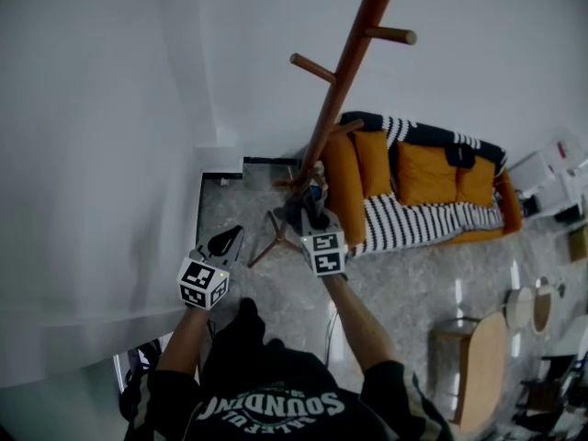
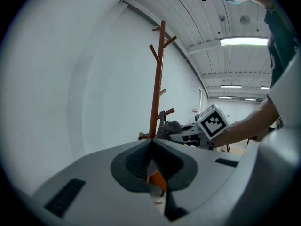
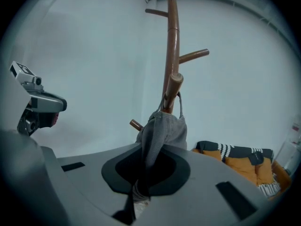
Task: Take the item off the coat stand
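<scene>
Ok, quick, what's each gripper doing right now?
Left gripper: jaws closed, holding nothing.
Right gripper: jaws closed on the grey cloth, which hangs from a peg of the coat stand.

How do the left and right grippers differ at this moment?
The right gripper is shut on the grey garment hanging from the coat stand; the left gripper is shut on nothing. The right reaches the stand; the left is held apart from it. Both aim towards the stand.

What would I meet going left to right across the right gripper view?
The left hand-held gripper → grey fabric item hanging on the brown wooden coat stand → orange sofa with a black-and-white striped throw.
</scene>
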`<state>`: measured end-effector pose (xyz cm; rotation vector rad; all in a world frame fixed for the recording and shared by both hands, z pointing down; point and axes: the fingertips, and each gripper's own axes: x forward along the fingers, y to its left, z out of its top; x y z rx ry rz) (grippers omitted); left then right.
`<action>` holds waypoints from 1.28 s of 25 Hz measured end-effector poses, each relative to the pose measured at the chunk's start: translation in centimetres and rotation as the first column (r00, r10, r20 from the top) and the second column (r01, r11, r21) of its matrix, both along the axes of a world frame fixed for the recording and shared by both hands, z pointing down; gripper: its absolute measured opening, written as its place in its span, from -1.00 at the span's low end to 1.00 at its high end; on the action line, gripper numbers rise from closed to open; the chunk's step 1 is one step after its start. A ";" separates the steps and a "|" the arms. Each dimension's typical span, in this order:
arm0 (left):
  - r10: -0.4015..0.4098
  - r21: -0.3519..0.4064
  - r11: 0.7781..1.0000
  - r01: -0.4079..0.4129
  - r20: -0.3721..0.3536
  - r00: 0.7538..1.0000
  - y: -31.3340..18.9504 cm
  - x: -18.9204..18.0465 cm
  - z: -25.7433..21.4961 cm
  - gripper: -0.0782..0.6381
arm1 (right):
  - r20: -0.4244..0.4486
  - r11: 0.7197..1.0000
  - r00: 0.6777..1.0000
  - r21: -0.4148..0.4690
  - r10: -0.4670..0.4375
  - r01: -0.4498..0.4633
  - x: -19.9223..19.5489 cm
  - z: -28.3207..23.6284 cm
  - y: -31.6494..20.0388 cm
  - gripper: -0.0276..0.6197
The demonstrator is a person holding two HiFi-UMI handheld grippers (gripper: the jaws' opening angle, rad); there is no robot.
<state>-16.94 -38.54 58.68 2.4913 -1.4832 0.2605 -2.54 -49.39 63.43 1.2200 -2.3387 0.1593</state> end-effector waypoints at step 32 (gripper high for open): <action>-0.012 0.075 0.997 0.009 0.034 0.999 10.6 6.1 -5.1 -0.78 | 0.072 0.994 0.995 0.092 -0.070 0.064 6.1 -8.1 14.0 -0.87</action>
